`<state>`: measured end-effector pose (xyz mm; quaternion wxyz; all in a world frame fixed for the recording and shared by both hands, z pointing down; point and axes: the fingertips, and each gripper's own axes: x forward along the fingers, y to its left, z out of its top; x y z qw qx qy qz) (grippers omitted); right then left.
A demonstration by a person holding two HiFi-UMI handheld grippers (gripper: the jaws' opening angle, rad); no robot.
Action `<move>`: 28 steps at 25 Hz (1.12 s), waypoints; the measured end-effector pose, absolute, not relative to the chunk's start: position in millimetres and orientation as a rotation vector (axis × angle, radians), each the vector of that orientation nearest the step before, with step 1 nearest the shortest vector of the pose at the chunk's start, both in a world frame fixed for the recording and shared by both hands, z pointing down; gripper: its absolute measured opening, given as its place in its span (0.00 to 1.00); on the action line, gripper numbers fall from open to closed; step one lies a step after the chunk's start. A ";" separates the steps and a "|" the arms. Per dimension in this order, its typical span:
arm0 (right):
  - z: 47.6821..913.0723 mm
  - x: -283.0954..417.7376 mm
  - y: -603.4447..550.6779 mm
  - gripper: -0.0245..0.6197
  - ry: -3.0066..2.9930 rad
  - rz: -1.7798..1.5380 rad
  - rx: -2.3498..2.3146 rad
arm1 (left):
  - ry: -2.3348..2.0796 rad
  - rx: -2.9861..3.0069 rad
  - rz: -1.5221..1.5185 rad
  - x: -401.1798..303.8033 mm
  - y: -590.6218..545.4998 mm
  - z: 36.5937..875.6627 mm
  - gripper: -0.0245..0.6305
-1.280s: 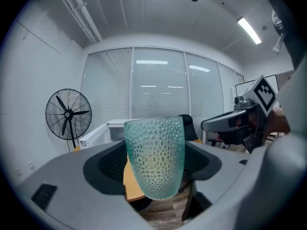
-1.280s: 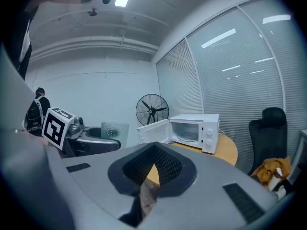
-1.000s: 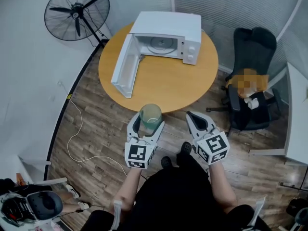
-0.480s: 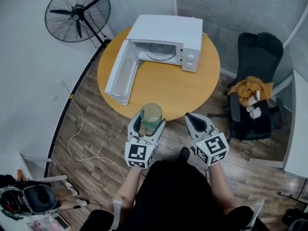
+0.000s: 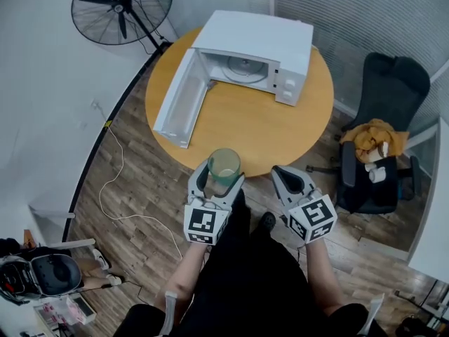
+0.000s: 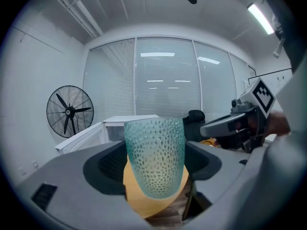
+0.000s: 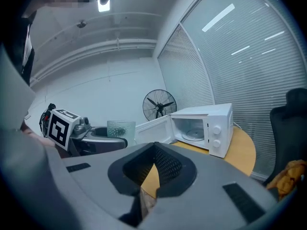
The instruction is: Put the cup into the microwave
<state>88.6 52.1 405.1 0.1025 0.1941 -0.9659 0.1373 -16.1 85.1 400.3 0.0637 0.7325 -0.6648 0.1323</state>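
Within the left claw (image 5: 222,175), the cup (image 6: 154,156) stands upright, mouth up.

Fan (image 5: 121,5) clipped by top edge, cup (image 5: 224,166) base hidden in left claw (image 5: 219,180), microwave (image 5: 258,42) dial markings too small

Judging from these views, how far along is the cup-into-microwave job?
Done: the cup is clamped in the left gripper, and the microwave door stands open. In hand: the cup is held in the air, well short of the microwave. Left: carry it into the cavity and release. The right gripper is shut and empty.
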 end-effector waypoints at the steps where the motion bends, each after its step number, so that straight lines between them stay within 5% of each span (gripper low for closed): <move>1: 406.4 85.5 49.9 0.05 -2.848 0.407 0.565 | -2.011 2.208 0.403 -19.3 82.2 402.5 0.57; 28: 388.5 3.0 -79.0 0.05 -2.769 0.447 0.774 | -1.902 2.360 0.333 -108.1 -99.0 406.6 0.57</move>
